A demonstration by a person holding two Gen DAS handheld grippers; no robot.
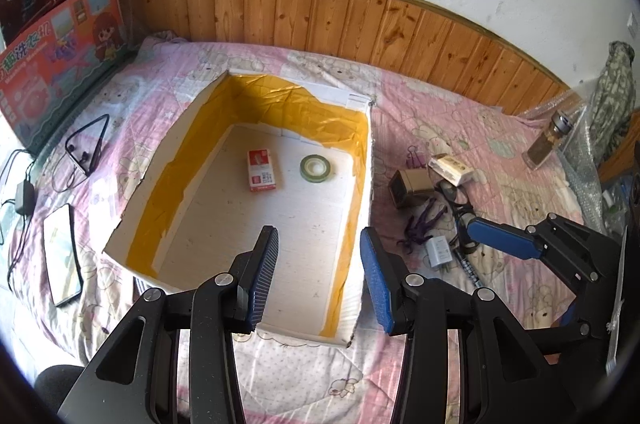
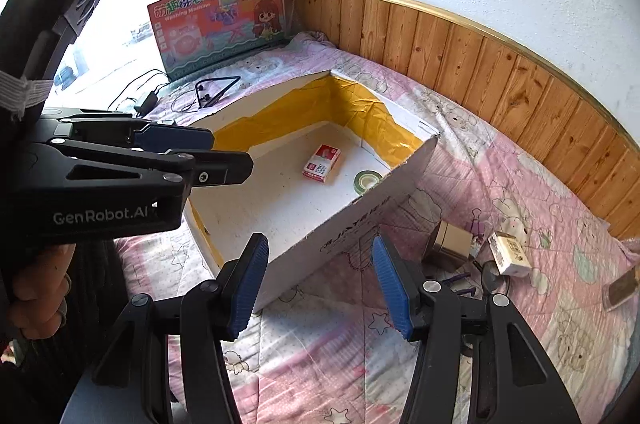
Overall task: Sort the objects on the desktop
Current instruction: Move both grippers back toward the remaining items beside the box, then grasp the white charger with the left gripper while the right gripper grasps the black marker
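White cardboard box (image 1: 256, 224), inner walls lined with yellow tape, centre of the left wrist frame, on a pink patterned quilt (image 1: 520, 284). Contents: red-and-white small carton (image 1: 262, 170) and green tape roll (image 1: 317, 167), apart from each other on the box floor.

Loose items right of the box, on the quilt: brown cube box (image 1: 410, 185), white packet (image 1: 454, 167), purple binder clip (image 1: 416, 157), white charger plug (image 1: 438, 251), brown bottle (image 1: 546, 139).

Left of the box: phone (image 1: 62, 256), black earphones (image 1: 86, 143).

Left gripper (image 1: 318, 276): jaws wide apart, holding nothing, over the box's near edge.

Right gripper (image 2: 320, 282): jaws wide apart, empty, before the box's outer wall.
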